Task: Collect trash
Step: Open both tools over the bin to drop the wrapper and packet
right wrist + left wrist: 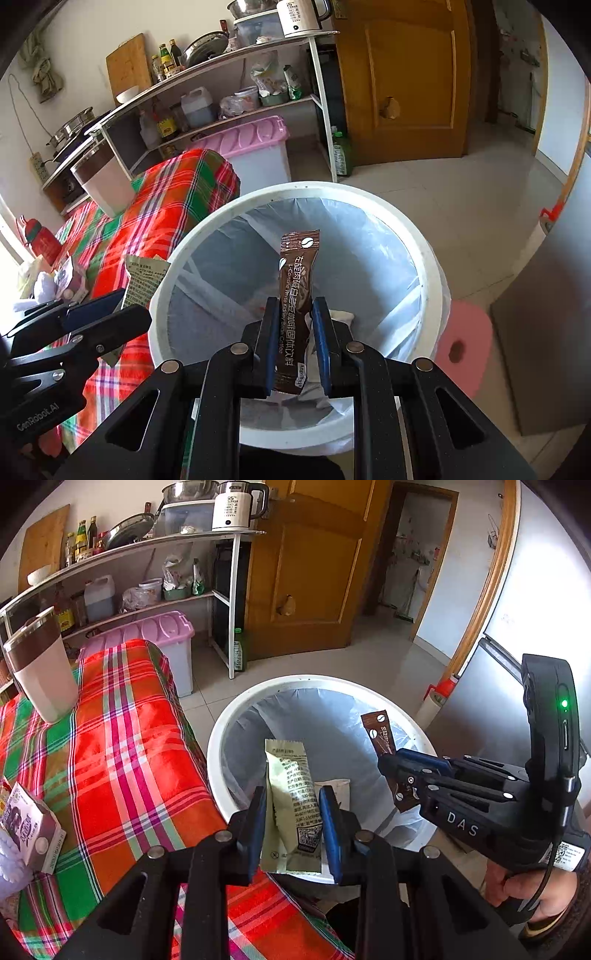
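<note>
Holding a pale green sachet [291,805] upright, the left tongs [293,812] are clamped on its lower half, blue pads [330,827] pressed to both sides, and the packet stands over the near rim of the white bin [218,738]. Just to their right, the right tongs [295,332] grip a brown coffee stick [297,295] the same way, its printed top rising above the pads [320,339] and its body hanging over the open mouth of the bin. From the left wrist view the right tongs [397,766] come in from the side with the brown stick [382,738] poking up out of them, a bare hand [532,890] wrapped round the handle below. A thin clear liner [369,240] is draped inside the bin, and something pale lies at the bottom, though what it is I cannot tell. Beside the bin, touching or nearly so, is a table under a red, green and white plaid cloth [122,738]; a purple carton [31,830] sits on its near edge and a tall white tumbler with a brown band [40,668] stands further back. On the floor to the bin's right lies a pink stool seat [465,343]. Beyond the table a pink-lidded storage box [162,631] sits on the tiles, then a white shelf rack [147,546] loaded with bottles, a pan and a white kettle [236,507], and a wooden door [314,572] at the back.
</note>
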Available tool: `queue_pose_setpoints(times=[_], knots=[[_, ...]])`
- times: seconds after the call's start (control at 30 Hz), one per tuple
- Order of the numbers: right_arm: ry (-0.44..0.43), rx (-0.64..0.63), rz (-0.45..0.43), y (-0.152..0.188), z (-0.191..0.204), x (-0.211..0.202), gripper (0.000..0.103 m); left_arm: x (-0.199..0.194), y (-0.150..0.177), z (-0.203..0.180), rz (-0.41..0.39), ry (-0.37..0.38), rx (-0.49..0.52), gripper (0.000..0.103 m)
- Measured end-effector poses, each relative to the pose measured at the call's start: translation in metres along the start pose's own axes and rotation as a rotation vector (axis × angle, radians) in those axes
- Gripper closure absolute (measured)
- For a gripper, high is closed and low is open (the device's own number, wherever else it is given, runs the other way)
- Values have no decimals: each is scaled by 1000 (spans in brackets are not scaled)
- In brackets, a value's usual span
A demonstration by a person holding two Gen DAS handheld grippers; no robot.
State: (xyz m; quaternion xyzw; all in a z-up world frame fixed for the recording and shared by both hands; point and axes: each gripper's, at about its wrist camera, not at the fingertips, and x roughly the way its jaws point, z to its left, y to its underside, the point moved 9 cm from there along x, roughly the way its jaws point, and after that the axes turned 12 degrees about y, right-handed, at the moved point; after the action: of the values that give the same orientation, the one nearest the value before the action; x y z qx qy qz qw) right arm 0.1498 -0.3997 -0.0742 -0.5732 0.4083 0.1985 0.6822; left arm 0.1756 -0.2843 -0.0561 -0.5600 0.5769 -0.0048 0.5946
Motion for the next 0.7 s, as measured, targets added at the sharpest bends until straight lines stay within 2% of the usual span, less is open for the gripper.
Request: queue_pose_setpoints(times=[0.23,0.37,0.43,0.5,0.6,0.7], knots=[[22,-13,26,3,-5,14,84,15,0,1,28,21,-25,73],[48,-12,38,4,-7,19,84,20,1,2,37,59,-67,70],[42,-17,41,6,-6,19,83,20,2,3,37,49,-66,69],[46,-28,41,7,-4,19,80,20,3,3,36,52,-71,62],[50,-33,35,6,-1,18,68,14,3,5,23,50,-74,59],[43,-27,32,7,1,14,66,5,4,9,10,41,-76,56]])
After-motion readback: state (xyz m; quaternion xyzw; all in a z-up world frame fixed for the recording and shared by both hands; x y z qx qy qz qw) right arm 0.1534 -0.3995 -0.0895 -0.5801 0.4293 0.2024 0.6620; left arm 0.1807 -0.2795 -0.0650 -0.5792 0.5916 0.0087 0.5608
